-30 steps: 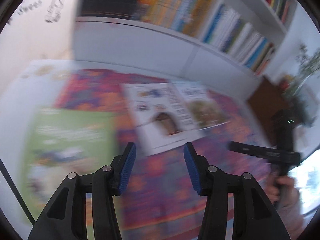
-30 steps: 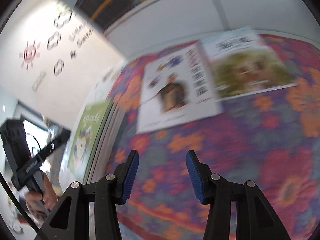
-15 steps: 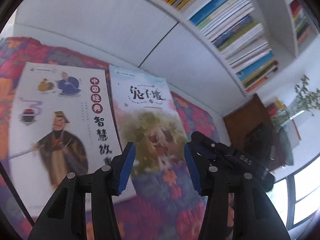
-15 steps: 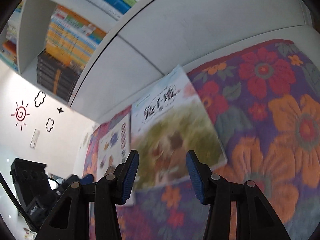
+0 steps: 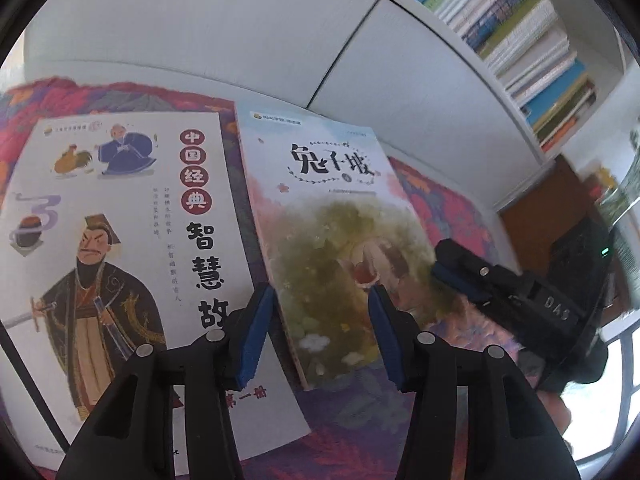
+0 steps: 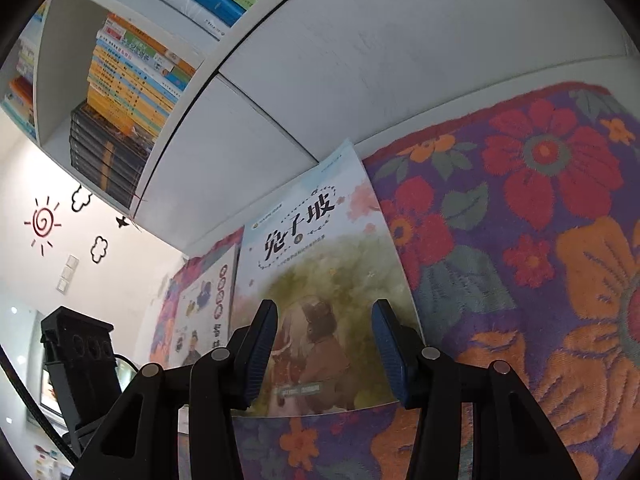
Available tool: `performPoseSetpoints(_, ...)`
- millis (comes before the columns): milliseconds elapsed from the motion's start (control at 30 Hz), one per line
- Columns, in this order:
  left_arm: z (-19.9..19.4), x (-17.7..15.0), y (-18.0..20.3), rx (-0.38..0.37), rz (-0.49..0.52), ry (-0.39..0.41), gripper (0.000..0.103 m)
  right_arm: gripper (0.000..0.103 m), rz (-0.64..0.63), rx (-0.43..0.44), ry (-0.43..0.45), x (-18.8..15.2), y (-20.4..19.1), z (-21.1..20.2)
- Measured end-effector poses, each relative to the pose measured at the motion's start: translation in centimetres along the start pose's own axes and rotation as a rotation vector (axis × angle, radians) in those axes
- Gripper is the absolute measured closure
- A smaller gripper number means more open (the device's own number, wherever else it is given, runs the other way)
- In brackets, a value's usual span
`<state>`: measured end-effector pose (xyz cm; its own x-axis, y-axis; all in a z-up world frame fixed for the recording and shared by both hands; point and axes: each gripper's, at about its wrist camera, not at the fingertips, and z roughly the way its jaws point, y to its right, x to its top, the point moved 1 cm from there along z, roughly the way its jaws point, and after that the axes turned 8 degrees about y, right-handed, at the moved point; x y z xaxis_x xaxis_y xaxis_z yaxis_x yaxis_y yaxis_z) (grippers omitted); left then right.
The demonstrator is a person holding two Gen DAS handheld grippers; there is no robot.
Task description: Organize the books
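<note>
Two grippers are in play, both with blue-padded fingers spread wide and nothing between them. The left gripper [image 5: 320,334] hangs over the near end of the pastel book [image 5: 340,248], its fingers straddling the cover's lower left part without clearly touching it. The right gripper [image 6: 324,350] hovers above the same pastel book [image 6: 320,300] near its lower edge, fingers equally parted, and whether the pads graze the cover cannot be told.

Only the left wrist view shows the white book [image 5: 120,248] in full, with its robed figure, rooster and red circled characters; it lies flat just beside the pastel book, their long edges almost meeting. In the right wrist view this white book [image 6: 204,308] is a narrow sliver left of the pastel one. The left view also catches the right gripper [image 5: 456,268] from outside, at the pastel book's right edge, and the right view shows part of the left gripper's body [image 6: 76,356] at lower left.

Both books rest on a floral cloth [image 6: 520,240] of purple, red and orange that covers the table, close to a white cabinet front [image 5: 240,32]. Above it, open shelves [image 6: 120,92] hold stacked and leaning books; the left view shows another packed shelf compartment [image 5: 532,48]. Sun and cloud stickers [image 6: 42,224] mark the wall in the right view only
</note>
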<state>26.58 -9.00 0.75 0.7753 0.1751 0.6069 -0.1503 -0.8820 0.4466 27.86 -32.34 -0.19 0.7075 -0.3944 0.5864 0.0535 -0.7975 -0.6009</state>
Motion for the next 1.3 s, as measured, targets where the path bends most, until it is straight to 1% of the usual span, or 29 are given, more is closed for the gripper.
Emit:
performPoseSetpoints(33,0.1,-0.2,0.4,0.021,0.028,0.003,0.056,0.056,-0.011,-0.022,0.008,0.0,-0.1,-0.2)
performPoseSetpoints(100,0.2,-0.4,0.7,0.042,0.069,0.016,0.056,0.055,-0.037,-0.096,0.043,-0.1,0.0,-0.9)
performPoseSetpoints(167,0.3,-0.9,1.3,0.065,0.11,0.04,0.056,0.053,-0.05,-0.159,0.044,-0.1,0.6,-0.8)
performPoseSetpoints(200,0.3,-1.2,1.6,0.081,0.132,0.048,0.056,0.053,-0.023,-0.131,0.044,-0.1,1.2,-0.7)
performPoseSetpoints(267,0.0,-1.5,1.8,0.103,0.161,0.056,0.055,0.053,0.003,-0.109,0.043,0.0,1.7,-0.8)
performPoseSetpoints(367,0.1,-2.0,2.3,0.122,0.19,0.062,0.053,0.053,0.002,-0.087,0.044,-0.1,1.7,-0.7)
performPoseSetpoints(400,0.1,-2.1,2.4,0.123,0.2,0.061,0.05,0.052,0.004,-0.058,0.038,-0.1,1.7,-0.7)
performPoseSetpoints(433,0.2,-2.2,2.5,0.124,0.212,0.058,0.049,0.045,0.003,-0.032,0.025,-0.1,1.6,-0.5)
performPoseSetpoints(467,0.3,-2.2,2.7,0.128,0.22,0.057,0.048,0.041,-0.006,-0.024,0.023,0.0,1.4,-0.4)
performPoseSetpoints(533,0.3,-2.3,2.8,0.134,0.228,0.058,0.048,0.041,-0.02,-0.03,0.022,-0.1,1.1,-0.3)
performPoseSetpoints(733,0.2,-2.4,2.7,0.12,0.224,0.059,0.046,0.041,-0.056,-0.058,0.02,-0.3,0.6,-0.1)
performPoseSetpoints(1000,0.5,-2.5,3.1,0.136,0.244,0.059,0.045,0.039,-0.105,-0.096,0.014,-0.5,0.0,0.2)
performPoseSetpoints(1300,0.5,-2.5,3.2,0.132,0.246,0.059,0.043,0.038,-0.116,-0.105,0.013,-0.6,-0.1,0.4)
